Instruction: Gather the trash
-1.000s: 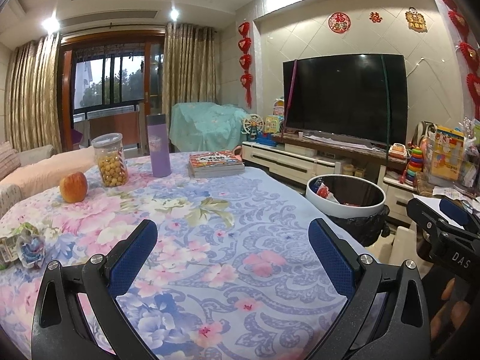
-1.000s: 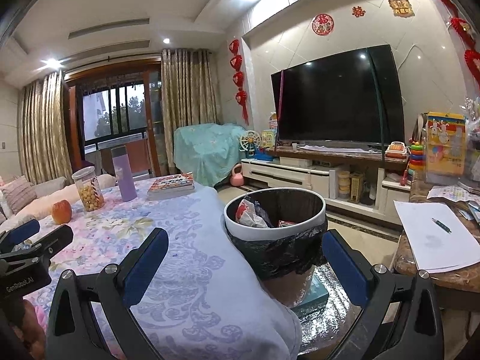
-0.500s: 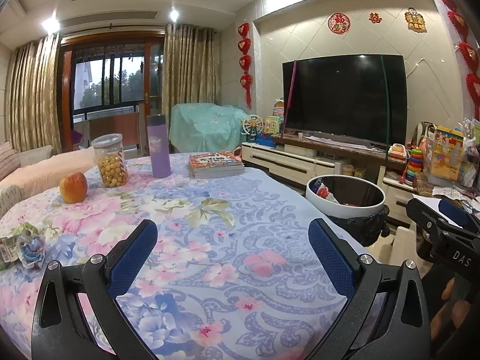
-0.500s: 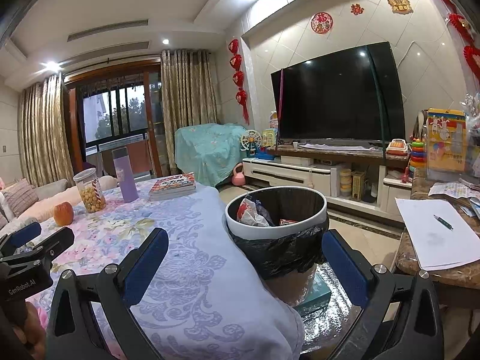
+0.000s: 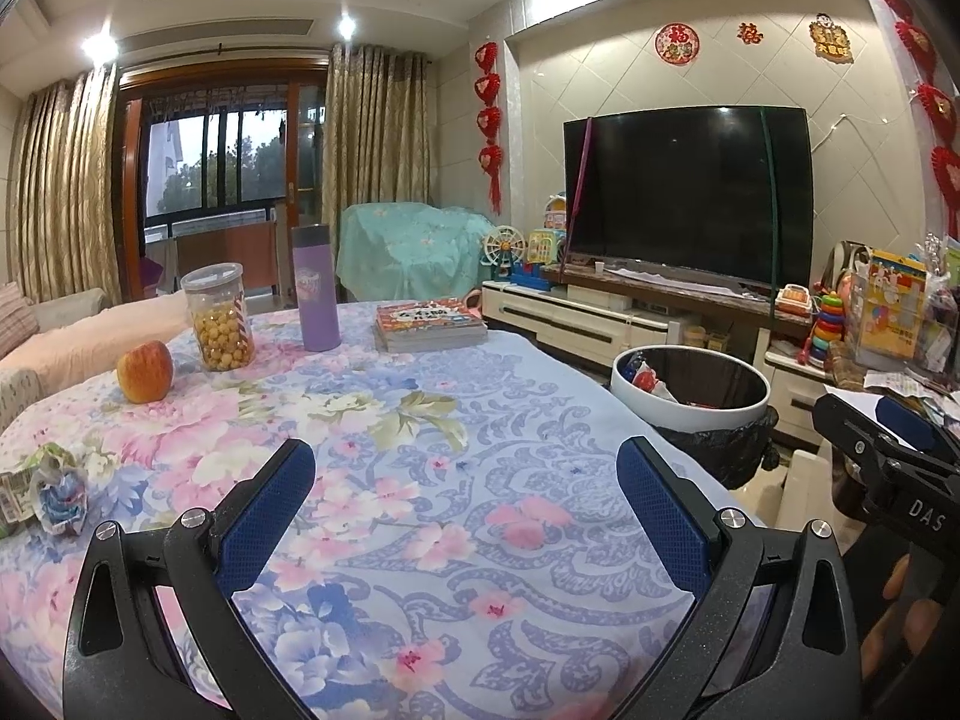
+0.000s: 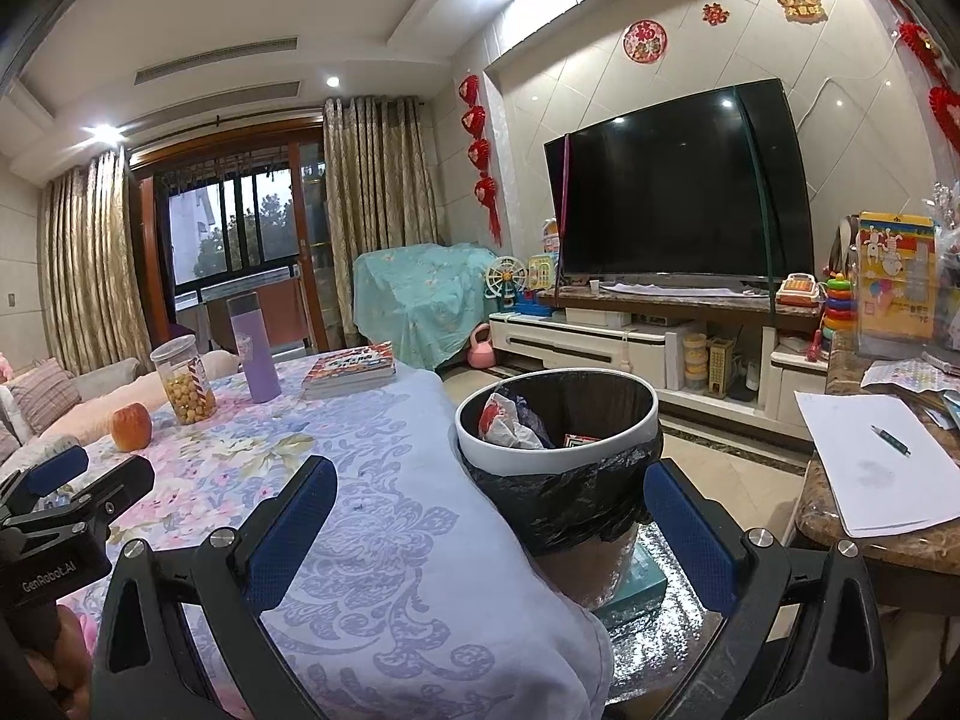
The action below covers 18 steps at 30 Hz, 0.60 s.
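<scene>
Both the left claw [image 5: 465, 504] and right claw [image 6: 489, 525] gaped wide, empty; the crumpled wrapper [image 5: 45, 489] lay on the counter [image 5: 420, 420], the upright trash bin [image 6: 558, 426] opening upward.

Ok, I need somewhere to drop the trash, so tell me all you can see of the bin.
The bin is round with a white rim and a black bag folded over its outside. It stands upright beside the table's edge, on something teal, open-topped, with crumpled wrappers already inside.
</scene>
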Available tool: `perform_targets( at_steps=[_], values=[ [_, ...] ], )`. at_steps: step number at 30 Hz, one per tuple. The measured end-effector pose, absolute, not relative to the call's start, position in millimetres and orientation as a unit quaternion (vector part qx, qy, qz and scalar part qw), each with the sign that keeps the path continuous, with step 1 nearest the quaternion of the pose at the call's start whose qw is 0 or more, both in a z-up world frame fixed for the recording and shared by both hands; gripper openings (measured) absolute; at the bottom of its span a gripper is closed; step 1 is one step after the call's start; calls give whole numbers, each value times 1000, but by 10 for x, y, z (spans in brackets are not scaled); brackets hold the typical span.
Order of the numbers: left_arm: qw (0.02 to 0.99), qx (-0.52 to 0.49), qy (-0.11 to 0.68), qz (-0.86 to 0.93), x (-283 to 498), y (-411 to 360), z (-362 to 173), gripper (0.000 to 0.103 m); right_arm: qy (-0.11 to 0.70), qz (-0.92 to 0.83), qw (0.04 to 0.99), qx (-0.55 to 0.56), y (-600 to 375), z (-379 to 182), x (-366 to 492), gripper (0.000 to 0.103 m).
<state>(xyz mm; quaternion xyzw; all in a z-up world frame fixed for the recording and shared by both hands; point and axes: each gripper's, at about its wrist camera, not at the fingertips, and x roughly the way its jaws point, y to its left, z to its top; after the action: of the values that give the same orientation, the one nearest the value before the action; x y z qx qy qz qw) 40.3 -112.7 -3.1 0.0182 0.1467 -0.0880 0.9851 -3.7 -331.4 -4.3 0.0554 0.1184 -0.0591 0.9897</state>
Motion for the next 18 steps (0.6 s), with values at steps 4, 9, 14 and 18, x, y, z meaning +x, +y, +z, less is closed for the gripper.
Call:
perform_targets(
  at_steps=[4,9,14,18],
  values=[
    [985,18,146,-89,405,-1130,-32,103,119,-58,990,56,-3302,-47,-33,103],
    [985,18,148,-90,404,-1132,-42,103,120,-55,990,56,-3287,-56,-34,103],
    [984,19,151,-90,417,-1137,-69,103,122,-54,989,56,-3271,-63,-27,103],
    [984,18,154,-91,431,-1137,-85,103,123,-53,989,59,-3281,-66,-29,103]
  ],
)
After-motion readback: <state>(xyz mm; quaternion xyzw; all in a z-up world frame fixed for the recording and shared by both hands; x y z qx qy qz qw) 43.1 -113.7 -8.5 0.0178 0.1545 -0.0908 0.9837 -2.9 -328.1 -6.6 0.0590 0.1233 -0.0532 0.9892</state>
